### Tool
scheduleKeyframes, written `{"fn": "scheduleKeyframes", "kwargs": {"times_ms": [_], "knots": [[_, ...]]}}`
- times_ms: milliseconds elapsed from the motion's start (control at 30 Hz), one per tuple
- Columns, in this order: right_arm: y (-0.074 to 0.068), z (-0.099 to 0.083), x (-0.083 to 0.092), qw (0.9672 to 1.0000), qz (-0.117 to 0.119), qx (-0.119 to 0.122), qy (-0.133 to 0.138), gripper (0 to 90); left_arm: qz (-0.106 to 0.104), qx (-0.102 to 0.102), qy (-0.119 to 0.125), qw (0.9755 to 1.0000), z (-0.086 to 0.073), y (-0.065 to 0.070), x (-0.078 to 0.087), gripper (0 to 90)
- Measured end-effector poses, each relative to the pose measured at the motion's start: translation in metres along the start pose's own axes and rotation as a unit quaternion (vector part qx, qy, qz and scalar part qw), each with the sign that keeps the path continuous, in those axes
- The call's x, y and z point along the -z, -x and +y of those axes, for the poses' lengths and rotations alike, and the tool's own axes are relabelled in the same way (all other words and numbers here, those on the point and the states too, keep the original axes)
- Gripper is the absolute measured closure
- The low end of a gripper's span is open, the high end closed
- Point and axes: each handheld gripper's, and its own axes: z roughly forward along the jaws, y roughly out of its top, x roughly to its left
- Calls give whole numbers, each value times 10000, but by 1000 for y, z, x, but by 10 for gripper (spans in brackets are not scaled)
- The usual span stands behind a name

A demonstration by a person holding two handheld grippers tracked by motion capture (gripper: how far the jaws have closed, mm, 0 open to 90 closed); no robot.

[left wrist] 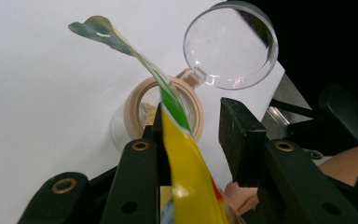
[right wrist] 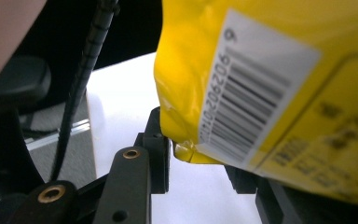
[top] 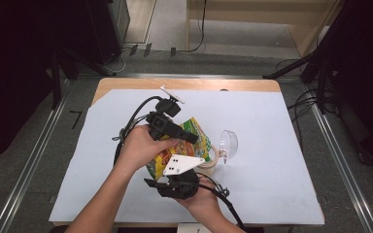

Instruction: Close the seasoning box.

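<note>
At the centre of the high view both hands hold a yellow snack bag [top: 187, 141] over a beige-rimmed jar [top: 211, 162], while the left gripper [left wrist: 191, 140] view shows the bag against one jaw only, jaws partly apart, and the right gripper [right wrist: 200, 158] view shows its jaws pinching the bag's lower corner.

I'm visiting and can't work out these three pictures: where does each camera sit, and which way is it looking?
High view: above the person's side, looking forward and down on the table; forearms and both hands show.
Left gripper view: rides the left gripper, looking along its jaws down at the open jar and its clear lid.
Right gripper view: rides the right gripper, looking along its jaws at the bag's barcode end.
All three share the yellow bag.
</note>
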Motion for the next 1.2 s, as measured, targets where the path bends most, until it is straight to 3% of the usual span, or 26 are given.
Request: {"fn": "scheduleKeyframes", "kwargs": {"times_ms": [267,467,733,900,1200], "knots": [[-1,2,4,9998,5,-152,128,672,-32,-100,84,9999,-3,7,5,621],[-2,4,5,9994,103,-264,201,673,-16,-78,122,9999,-3,8,9,637],[-4,4,4,9998,86,-95,145,610,120,-76,106,9998,-2,8,6,693],[-6,4,4,9997,-146,186,88,691,97,-125,118,9998,-2,10,7,696],[-5,4,5,9997,-174,127,106,692,164,-170,186,9995,-2,12,6,692]]}}
